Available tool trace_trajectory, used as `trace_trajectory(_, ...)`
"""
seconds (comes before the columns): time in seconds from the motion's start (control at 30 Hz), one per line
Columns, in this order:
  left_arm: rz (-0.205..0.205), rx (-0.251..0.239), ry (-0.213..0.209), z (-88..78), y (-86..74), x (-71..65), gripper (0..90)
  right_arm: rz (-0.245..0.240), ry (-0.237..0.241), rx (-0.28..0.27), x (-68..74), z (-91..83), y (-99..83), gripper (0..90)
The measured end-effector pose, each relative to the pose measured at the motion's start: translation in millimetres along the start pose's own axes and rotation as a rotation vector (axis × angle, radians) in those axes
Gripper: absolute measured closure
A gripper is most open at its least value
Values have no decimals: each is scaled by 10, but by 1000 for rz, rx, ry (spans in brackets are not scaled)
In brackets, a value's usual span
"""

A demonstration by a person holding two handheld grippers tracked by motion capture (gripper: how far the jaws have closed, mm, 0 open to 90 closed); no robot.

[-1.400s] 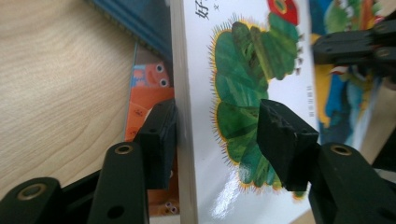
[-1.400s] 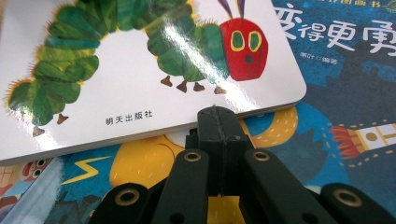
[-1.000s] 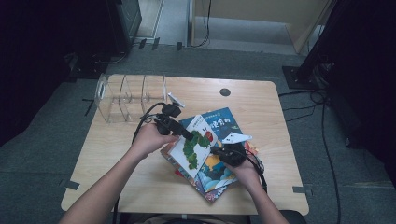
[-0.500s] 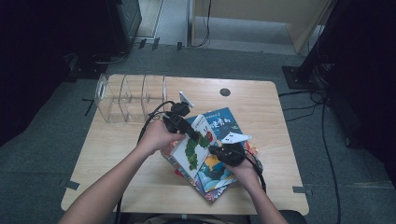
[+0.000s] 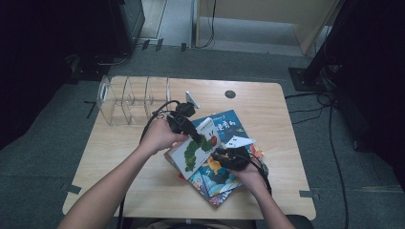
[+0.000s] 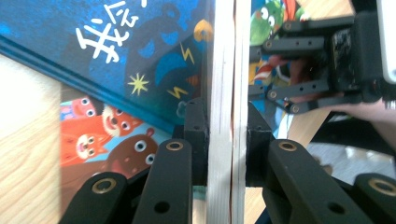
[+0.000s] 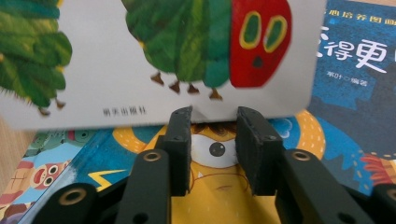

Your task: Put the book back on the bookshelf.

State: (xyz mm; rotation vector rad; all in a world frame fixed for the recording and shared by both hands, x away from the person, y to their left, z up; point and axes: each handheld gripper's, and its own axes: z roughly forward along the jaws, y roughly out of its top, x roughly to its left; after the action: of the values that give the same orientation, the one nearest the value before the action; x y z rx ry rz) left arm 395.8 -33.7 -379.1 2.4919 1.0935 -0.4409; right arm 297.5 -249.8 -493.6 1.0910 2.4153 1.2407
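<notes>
Left gripper (image 5: 188,128) has just been closing and is now clamped on the caterpillar book (image 5: 196,151): in the left gripper view its pads (image 6: 197,135) press both faces of the book's pale edge (image 6: 227,107), which runs straight up between the jaws. Right gripper (image 5: 224,157) has just been opening; in the right gripper view its fingertips (image 7: 181,122) stand apart just under the book's lower edge (image 7: 154,60), with nothing pinched between them, so it looks to have let go.

The book is tilted up off the pile, held at its upper corner by the left gripper, above the other books (image 5: 217,179) near the middle of the table (image 5: 119,157). A blue book (image 5: 229,125) lies flat just behind it.

Judging by the layout, the work is loading books into the clear rack (image 5: 129,98) at the table's far left. Its slots appear empty, so 0 books are filed so far. 1 book is lifted and handed to the left gripper; carrying it to a slot remains, then the rest of the pile.
</notes>
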Motion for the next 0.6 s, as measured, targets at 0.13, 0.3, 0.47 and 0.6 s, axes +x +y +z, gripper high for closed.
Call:
trace_trajectory(0.13, 16, 10, 14, -72, -13, -2, 779, -3, -10, -3, -7, 3, 1, 583)
trace_trajectory(0.3, 39, -5, 56, -199, -30, -26, 778, 1, -31, -3, -5, 10, 5, 464)
trace_trajectory(0.47, 56, -26, 89, -310, -68, -10, 778, -27, -49, 8, 30, 23, 7, 404)
trace_trajectory(0.6, 52, -41, 118, -393, -111, 37, 779, -75, -64, 21, 72, 39, 8, 367)
